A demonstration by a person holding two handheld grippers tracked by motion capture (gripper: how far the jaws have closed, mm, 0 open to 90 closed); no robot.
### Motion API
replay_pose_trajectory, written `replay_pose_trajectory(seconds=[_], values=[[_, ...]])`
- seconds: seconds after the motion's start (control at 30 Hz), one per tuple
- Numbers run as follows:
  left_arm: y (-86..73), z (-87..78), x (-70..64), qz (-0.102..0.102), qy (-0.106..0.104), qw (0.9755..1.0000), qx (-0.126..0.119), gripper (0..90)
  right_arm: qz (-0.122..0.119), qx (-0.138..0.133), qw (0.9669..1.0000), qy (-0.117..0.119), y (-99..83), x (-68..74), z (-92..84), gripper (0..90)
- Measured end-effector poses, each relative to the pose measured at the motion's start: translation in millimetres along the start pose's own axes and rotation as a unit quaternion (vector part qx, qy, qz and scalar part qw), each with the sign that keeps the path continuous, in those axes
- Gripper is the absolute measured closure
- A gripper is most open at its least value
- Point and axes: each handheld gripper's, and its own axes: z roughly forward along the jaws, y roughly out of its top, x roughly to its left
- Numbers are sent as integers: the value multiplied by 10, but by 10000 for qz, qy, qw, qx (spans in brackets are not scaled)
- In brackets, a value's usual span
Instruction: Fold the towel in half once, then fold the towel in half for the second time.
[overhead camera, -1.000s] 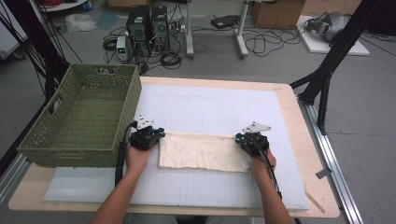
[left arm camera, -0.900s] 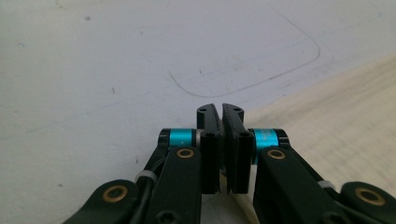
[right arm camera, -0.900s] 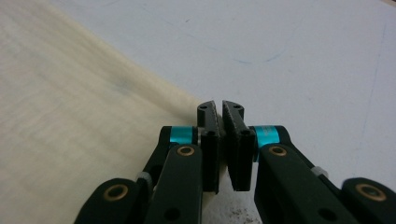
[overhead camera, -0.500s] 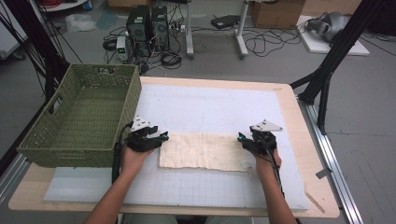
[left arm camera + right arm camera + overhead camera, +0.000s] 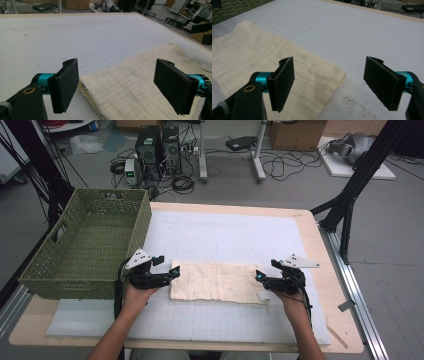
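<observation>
A cream folded cloth (image 5: pixel 215 282) lies flat on the white mat (image 5: pixel 225 235). My left gripper (image 5: pixel 171 272) stands just off the cloth's left end, and its jaws have just been opening. In the left gripper view the left gripper (image 5: pixel 117 85) is open, its black pads (image 5: pixel 66 85) wide apart above the cloth's (image 5: pixel 140 75) folded corner and not touching it. My right gripper (image 5: pixel 260 278) is at the cloth's right end, its jaws also just opening. The right gripper view shows the right gripper (image 5: pixel 329 85) open over the cloth's (image 5: pixel 249 55) corner with nothing held.
A green woven basket (image 5: pixel 80 287) stands on the table's left side, close behind my left hand. The mat stretches bare beyond the cloth to the wooden table edge (image 5: pixel 320 250). Black frame legs (image 5: pixel 350 195) rise at the right.
Both grippers have opened and let go of the cloth's ends. Each hand has drawn back a little outward and upward. The cloth lies flat where it was.
</observation>
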Motion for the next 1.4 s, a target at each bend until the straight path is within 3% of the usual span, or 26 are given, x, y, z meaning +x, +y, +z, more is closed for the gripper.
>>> replay_pose_trajectory(seconds=[0.17,0.3,0.4,0.47,0.77,1.4], values=[[13,-79,-34,74,-126,9999,-86,197,-136,-100,9998,-43,-33,63,-130,115],[-34,-115,-58,152,-168,9997,-132,199,-297,-183,9993,-123,-142,90,-256,115],[-51,-113,-34,66,-141,9998,-126,197,-350,-142,9991,-177,-175,80,-283,115],[-63,-117,-25,45,-174,9998,-118,197,-263,-186,9994,-156,-186,66,-299,114],[-92,-83,-5,16,-253,9996,-80,203,-306,-273,9988,-280,-193,39,-306,114],[-117,-68,28,-24,-123,9999,-19,233,-227,-285,9988,-336,-212,-9,-309,115]])
